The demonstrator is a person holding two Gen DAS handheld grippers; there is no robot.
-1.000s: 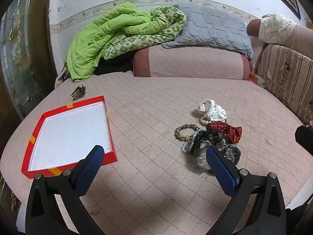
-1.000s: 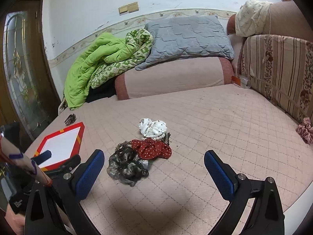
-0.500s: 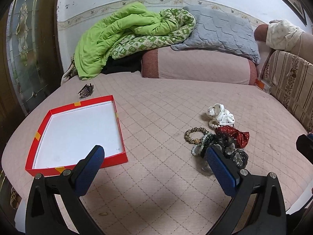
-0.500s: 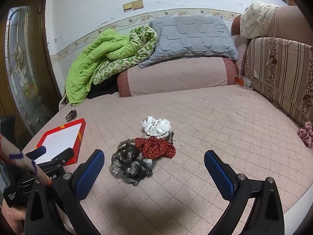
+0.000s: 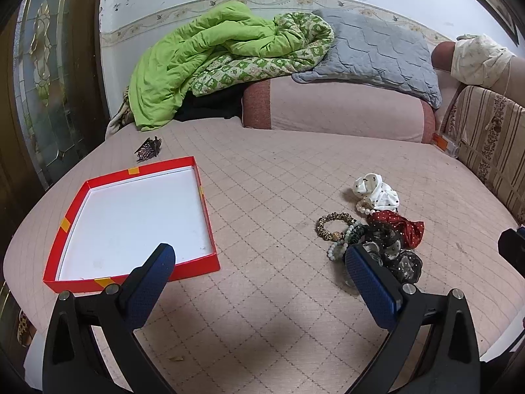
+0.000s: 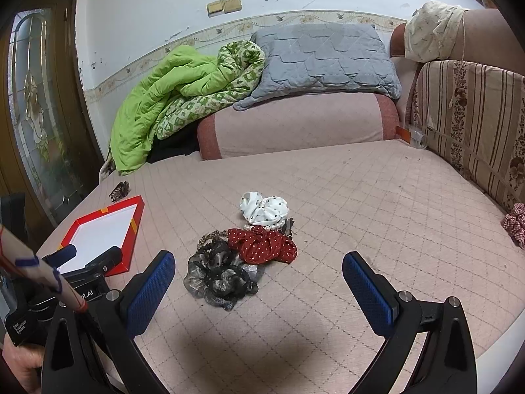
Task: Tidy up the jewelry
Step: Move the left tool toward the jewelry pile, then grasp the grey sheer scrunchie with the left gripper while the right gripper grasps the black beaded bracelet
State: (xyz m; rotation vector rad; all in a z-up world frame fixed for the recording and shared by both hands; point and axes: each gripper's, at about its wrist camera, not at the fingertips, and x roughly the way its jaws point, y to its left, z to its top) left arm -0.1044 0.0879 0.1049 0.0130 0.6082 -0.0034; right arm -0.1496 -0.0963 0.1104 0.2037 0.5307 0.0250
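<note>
On the bed, right of the red tray, scrunchies and bracelets lie heaped while left tool and right tool hover, fingers apart, empty.

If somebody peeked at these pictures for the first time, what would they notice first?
Probably the bright red tray with its bare white bottom, lying on the pink bed at the left. Next, the little heap beside it to the right: a red dotted scrunchie, a white dotted one and bead bracelets. Behind, a lime-green quilt is piled against the wall.
</note>
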